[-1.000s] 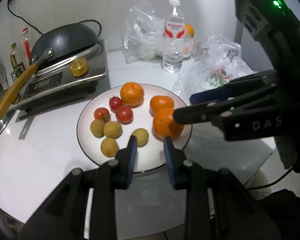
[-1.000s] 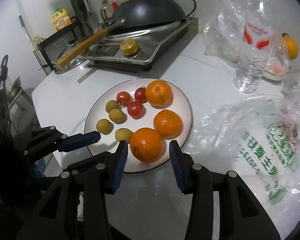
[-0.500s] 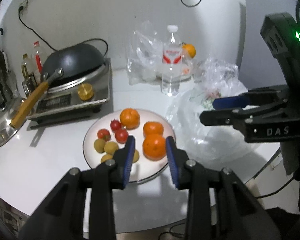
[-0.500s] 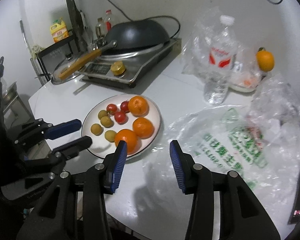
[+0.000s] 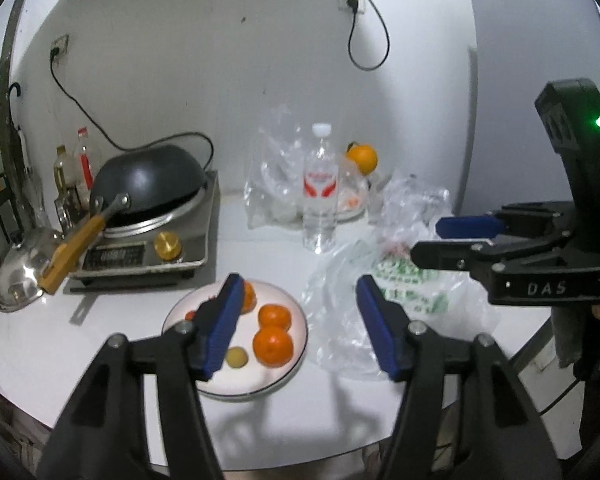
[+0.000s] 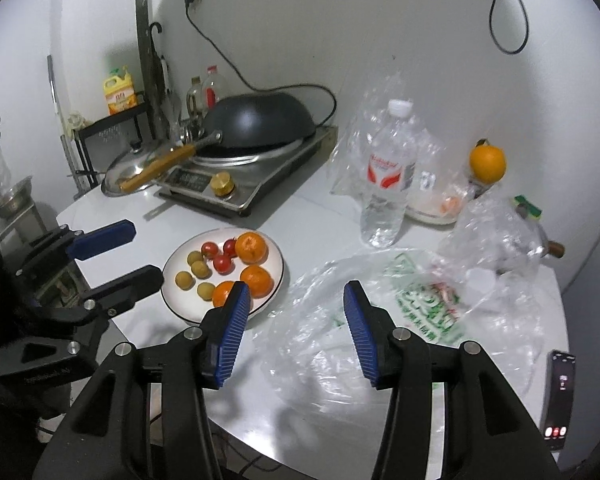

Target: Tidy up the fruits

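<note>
— Three oranges point(image 6: 251, 276), three small tomatoes point(image 6: 220, 255) and four yellowish fruits point(image 6: 196, 273) sit grouped by kind on the plate point(image 6: 278, 276), so the sorting looks about finished.

— And each gripper?

— Left gripper point(image 5: 296, 326) hangs above the plate's edge, its jaws opening on nothing. Right gripper point(image 6: 292, 334) is half open and empty over the plastic bags point(image 6: 400, 300).

— Anything left out?

— One orange fruit point(image 6: 487, 163) sits far back, possibly on a dish. Water bottle point(image 6: 386, 184) and crumpled plastic block the way on the tabletop point(image 6: 324, 220).
</note>
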